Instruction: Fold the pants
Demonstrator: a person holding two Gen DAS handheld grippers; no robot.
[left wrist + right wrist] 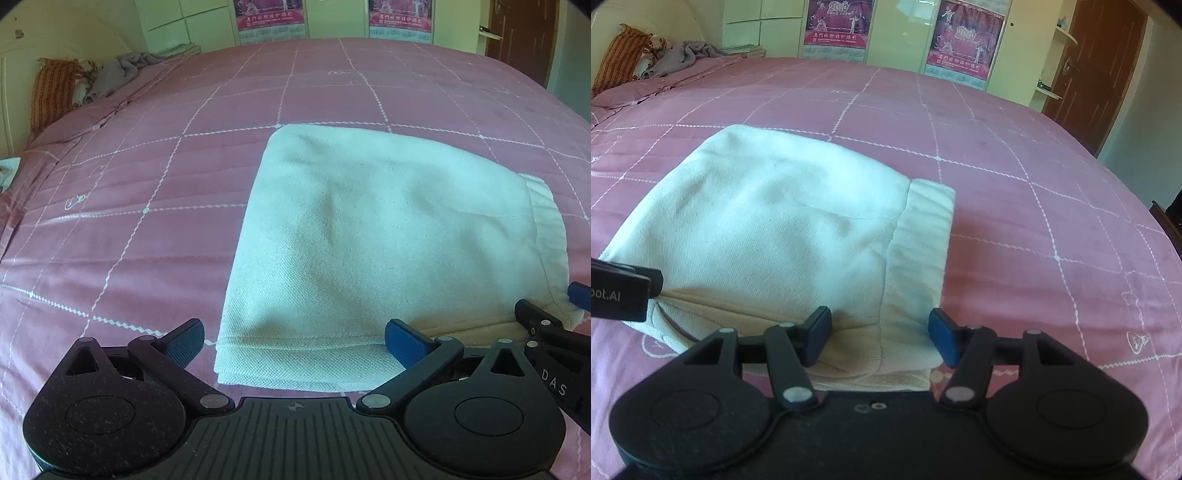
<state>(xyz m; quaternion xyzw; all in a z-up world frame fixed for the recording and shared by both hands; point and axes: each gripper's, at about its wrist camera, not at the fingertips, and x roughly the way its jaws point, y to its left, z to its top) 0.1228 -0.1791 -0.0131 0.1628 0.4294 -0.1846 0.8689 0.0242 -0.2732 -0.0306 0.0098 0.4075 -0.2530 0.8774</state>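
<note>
While we are looking through the left wrist camera, we are seeing the pants (pixel 388 236) lying as a compact folded bundle on the pink bed (pixel 147 177), with the stacked layers showing at the near edge. Our left tongs (pixel 294 343) are standing wide apart around the near left corner of the bundle, and they are holding nothing. The right tongs are coming into this view at the lower right, just beside the waistband (pixel 546 236) end. We are judging that the fold is nearly done. The risk here is that one finger (pixel 408 347) is touching the top layer; if we are pulling back carelessly, it may drag this layer and open the fold.

Through the right wrist camera, we are seeing the right tongs (pixel 879 339) also apart, empty, around the near corner where the waistband (pixel 923 243) is meeting the edge of the pants (pixel 775 221). The layers below are looking loose and a little uneven. If we are closing on the upper layer only, we may lift it alone and the bundle may slide on the soft bed (pixel 1034 166). The left tongs are entering at the left edge, near the cloth, so both tools could also bump together.
</note>
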